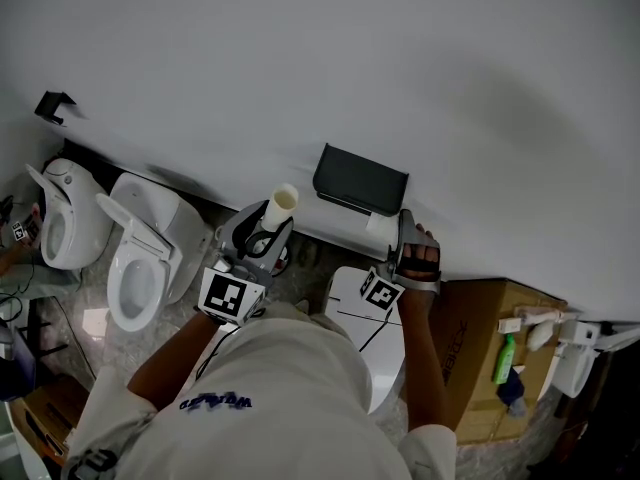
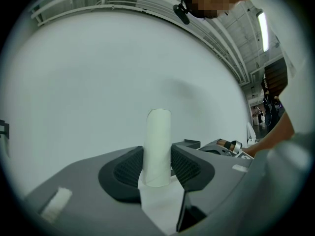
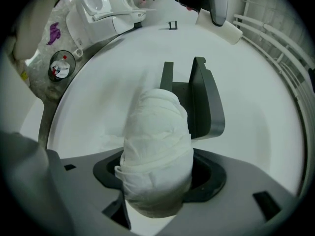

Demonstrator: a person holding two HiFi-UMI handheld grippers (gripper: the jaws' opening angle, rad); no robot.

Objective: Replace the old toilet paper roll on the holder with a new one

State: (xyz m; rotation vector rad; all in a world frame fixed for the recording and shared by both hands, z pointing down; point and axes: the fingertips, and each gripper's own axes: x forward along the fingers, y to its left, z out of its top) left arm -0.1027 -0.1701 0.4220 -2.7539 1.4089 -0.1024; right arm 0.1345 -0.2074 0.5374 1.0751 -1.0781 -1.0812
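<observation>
Toilets, two, white: one (image 1: 65, 228) far to the left of the left claw (image 1: 268, 230), the second (image 1: 140, 263) nearer, between the first and that claw.

Left claw: clenched on the empty cardboard tube (image 2: 158, 141). The tube stands between the ribbed pads and sticks out past the tips. A scrap of white paper (image 2: 158, 203) lies under the tube, inside the claw.

Paper holder (image 1: 360, 180): dark grey, fixed to the white wall, between the two claws, just ahead of the right one, its cover tipped up.

Right claw (image 3: 160, 181): grasping the new toilet paper roll (image 3: 157, 151), a crumpled white roll that fills the gap between the pads and sits just short of the holder.

Cardboard box (image 1: 490, 338): brown, on the floor to the right of the right claw.

Green bottle (image 1: 503, 360): at the box's far side, well apart from both claws.
</observation>
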